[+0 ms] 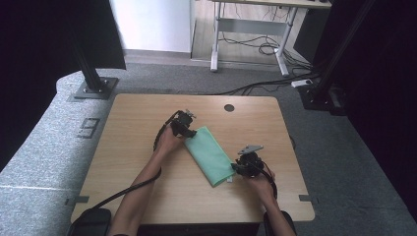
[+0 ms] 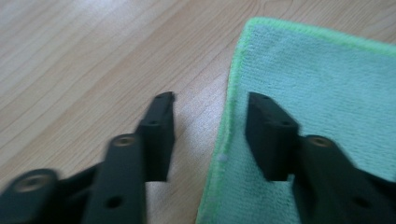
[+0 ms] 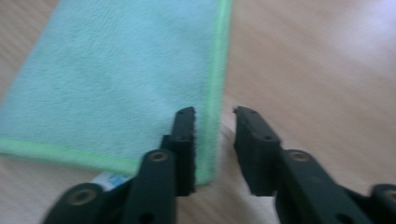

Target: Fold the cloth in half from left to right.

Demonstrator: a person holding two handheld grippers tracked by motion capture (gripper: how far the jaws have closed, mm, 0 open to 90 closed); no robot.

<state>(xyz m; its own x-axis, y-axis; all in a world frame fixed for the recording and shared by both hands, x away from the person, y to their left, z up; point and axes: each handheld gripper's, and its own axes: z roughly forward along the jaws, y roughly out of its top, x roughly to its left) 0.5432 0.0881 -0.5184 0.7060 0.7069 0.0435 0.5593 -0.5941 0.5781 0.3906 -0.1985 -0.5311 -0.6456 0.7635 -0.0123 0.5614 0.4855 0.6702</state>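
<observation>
Cloth [image 1: 209, 155], green, folded into a long strip, lies flat on the wooden table [image 1: 147, 123], roughly centre, running diagonal from far-left to near-right in the high view. My left gripper [image 1: 189, 132] sits at its far end, my right gripper [image 1: 235, 168] at its near end, so I've got one at each short end.

Left gripper view: my left gripper [image 2: 210, 105] is spread apart, nothing pinched. The cloth [image 2: 317, 88] edge w/ its brighter green hem runs up between the jaws; one jaw is over bare wood, the other over the cloth. Can't tell if the tips touch the fabric.

Right gripper view: my right gripper [image 3: 214, 112] is also parted, not clamped on anything. The cloth [image 3: 121, 79] hem passes right by the gap; one jaw sits over the cloth corner, the other over bare table. Small white tag [image 3: 111, 178] pokes out under the near hem beside that jaw. Pic is blurry, so contact w/ the cloth is unclear.

High view also shows both my forearms coming in from the bottom and a cable [image 1: 123, 189] trailing back along the left arm.
</observation>
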